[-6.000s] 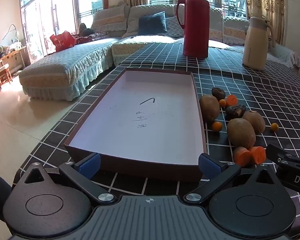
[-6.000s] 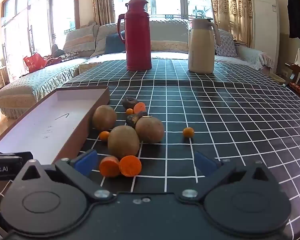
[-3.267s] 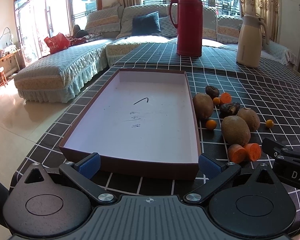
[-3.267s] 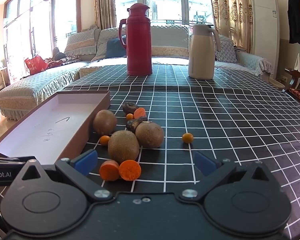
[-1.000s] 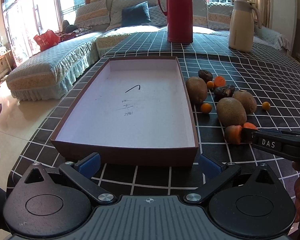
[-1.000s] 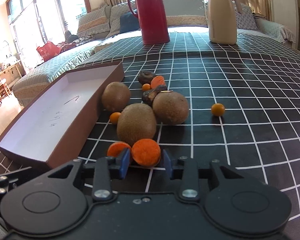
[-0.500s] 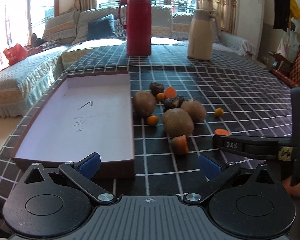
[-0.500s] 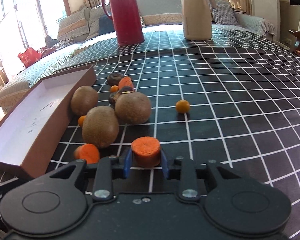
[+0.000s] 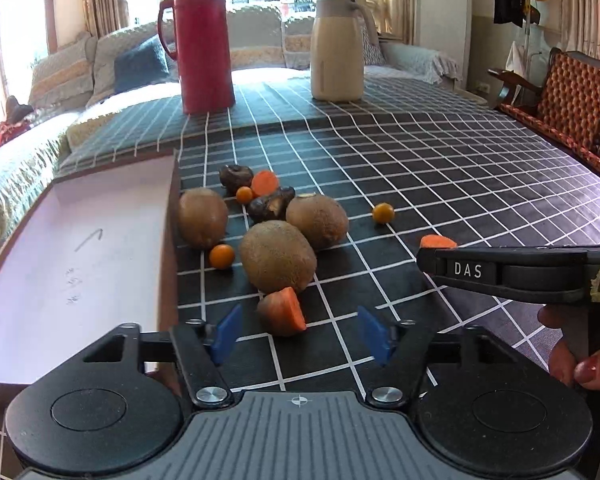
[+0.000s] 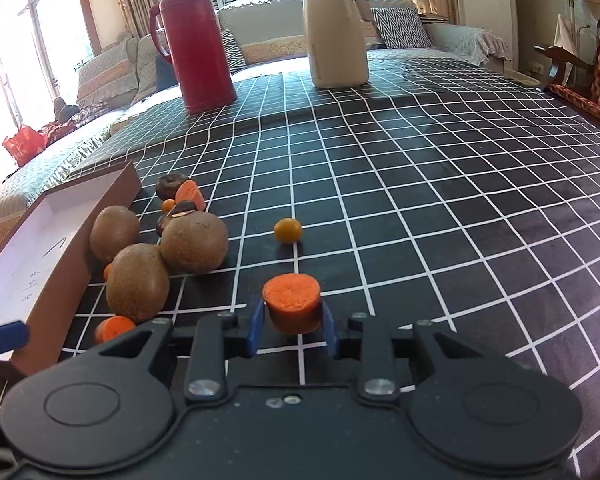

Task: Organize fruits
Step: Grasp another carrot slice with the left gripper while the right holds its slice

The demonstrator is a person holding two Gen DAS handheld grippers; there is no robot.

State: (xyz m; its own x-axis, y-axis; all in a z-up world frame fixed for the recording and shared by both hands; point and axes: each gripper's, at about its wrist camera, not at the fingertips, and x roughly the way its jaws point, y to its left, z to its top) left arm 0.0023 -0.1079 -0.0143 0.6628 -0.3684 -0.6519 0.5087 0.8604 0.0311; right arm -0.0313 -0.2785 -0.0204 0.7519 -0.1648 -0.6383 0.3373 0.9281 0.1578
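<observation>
Evidently the right gripper (image 10: 292,328) had its blue pads pinched on a carrot chunk (image 10: 292,302), cut face up, a stubby orange cylinder with a rough, moist-looking top; it seemed lifted off the checked tablecloth (image 10: 420,220), though I could not be sure. The left gripper (image 9: 300,334) hung with its fingers spread wide around a second carrot piece (image 9: 282,312), not touching it, presumably lined up to take that one. Just beyond sat three fuzzy brown kiwis (image 9: 278,256), small glossy orange fruits (image 9: 383,213), wrinkled dark dried fruits (image 9: 270,206) and another carrot slice (image 9: 265,183), all heaped beside the shallow cardboard box (image 9: 171,240), whose pale inside held no fruit yet. I judged the box was the destination, being so close to the pile.
</observation>
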